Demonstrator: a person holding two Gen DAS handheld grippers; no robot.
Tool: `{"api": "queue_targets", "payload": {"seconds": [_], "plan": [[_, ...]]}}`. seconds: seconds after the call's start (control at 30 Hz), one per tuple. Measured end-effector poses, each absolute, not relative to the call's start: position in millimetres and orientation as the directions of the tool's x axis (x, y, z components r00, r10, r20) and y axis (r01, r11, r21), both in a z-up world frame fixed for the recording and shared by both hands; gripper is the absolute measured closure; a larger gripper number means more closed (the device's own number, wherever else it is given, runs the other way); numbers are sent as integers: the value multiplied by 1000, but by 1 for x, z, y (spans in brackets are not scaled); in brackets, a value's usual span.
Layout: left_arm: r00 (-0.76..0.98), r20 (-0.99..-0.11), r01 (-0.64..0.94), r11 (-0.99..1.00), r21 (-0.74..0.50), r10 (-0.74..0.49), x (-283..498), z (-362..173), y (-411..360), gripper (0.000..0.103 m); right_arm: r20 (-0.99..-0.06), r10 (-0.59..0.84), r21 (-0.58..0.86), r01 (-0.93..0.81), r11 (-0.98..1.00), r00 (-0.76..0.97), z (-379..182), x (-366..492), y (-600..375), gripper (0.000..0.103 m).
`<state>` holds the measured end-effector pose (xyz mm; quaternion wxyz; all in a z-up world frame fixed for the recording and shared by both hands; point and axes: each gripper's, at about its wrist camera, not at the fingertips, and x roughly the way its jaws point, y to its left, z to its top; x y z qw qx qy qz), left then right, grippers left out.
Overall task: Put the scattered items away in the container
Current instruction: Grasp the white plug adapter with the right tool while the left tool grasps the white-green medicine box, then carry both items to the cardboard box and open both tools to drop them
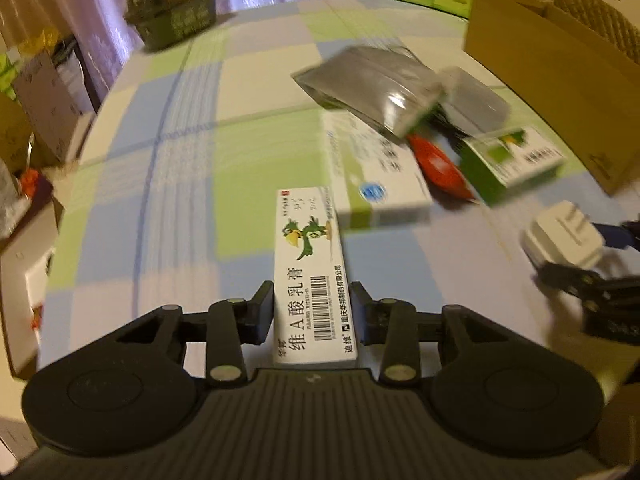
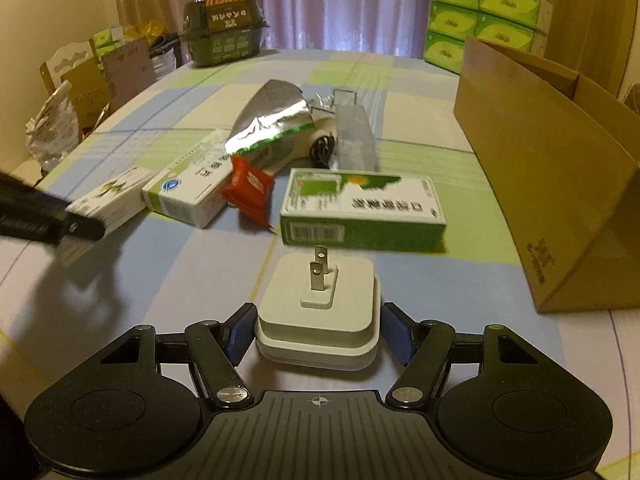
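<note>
Ointment box (image 1: 311, 276), white with a green bird print, sits lengthwise between the fingers of the left gripper (image 1: 311, 308), clamped on both long sides above the checked tablecloth (image 1: 168, 152). Right gripper (image 2: 318, 330) grips a white plug adapter (image 2: 318, 312), prongs pointing forward. Cardboard box (image 2: 560, 184) stands open to the right, near the green medicine box (image 2: 360, 210), apart from both grippers.

Three medicine boxes (image 2: 362, 210) (image 2: 192, 190) (image 1: 312, 280), one plug adapter (image 2: 318, 312), one foil pouch (image 2: 268, 128), one red sachet (image 2: 248, 192), one cardboard box (image 2: 552, 184).
</note>
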<state>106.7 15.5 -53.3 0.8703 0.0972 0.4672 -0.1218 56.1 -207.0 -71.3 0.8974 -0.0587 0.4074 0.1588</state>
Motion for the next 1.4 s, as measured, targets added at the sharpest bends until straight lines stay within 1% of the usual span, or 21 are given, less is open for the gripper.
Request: {"api": "queue_targets", "payload": {"seconds": [0.03, 0.07, 0.13, 0.27, 0.43, 0.5, 0.53, 0.57, 0.63, 0.8, 0.87, 0.97, 1.17, 1.4], "plan": [[530, -838, 304, 952, 45, -129, 100, -55, 13, 64, -756, 236, 26, -333, 943, 610, -73, 55, -210, 33], [528, -839, 304, 952, 39, -134, 95, -57, 10, 57, -759, 235, 28, -330, 943, 607, -75, 54, -212, 33], [529, -838, 291, 956, 32, -133, 91, -61, 7, 50, -755, 230, 22, -328, 944, 614, -77, 51, -213, 33], [546, -830, 268, 962, 50, -109, 93, -64, 4, 45, -748, 230, 19, -326, 945, 623, -78, 51, -211, 33], [563, -822, 234, 971, 56, -88, 107, -66, 6, 45, -744, 224, 21, -314, 949, 630, -80, 56, -208, 33], [563, -822, 225, 972, 59, -81, 112, -68, 7, 47, -742, 225, 19, -315, 949, 632, -80, 59, -207, 33], [557, -827, 226, 972, 59, -79, 114, -69, 7, 51, -741, 224, 16, -316, 949, 634, -81, 60, -207, 33], [548, -833, 226, 973, 57, -78, 115, -70, 7, 60, -739, 222, 14, -316, 949, 636, -81, 61, -207, 33], [539, -838, 222, 974, 46, -83, 114, -72, 7, 68, -737, 220, 14, -311, 950, 639, -81, 62, -207, 33], [540, -836, 197, 980, 18, -94, 105, -69, 10, 69, -733, 219, 16, -306, 952, 644, -82, 62, -208, 33], [546, -832, 192, 981, 14, -95, 100, -65, 11, 70, -734, 217, 22, -297, 955, 644, -80, 61, -210, 36], [557, -825, 183, 983, 9, -97, 92, -57, 13, 70, -731, 225, 32, -297, 954, 644, -77, 57, -213, 37], [579, -809, 172, 985, 5, -97, 76, -40, 15, 70, -693, 236, 29, -301, 953, 681, -59, 46, -219, 37], [616, -775, 206, 978, -19, -145, 60, -10, 0, 70, -647, 244, 24, -301, 953, 723, -31, 33, -228, 37]]}}
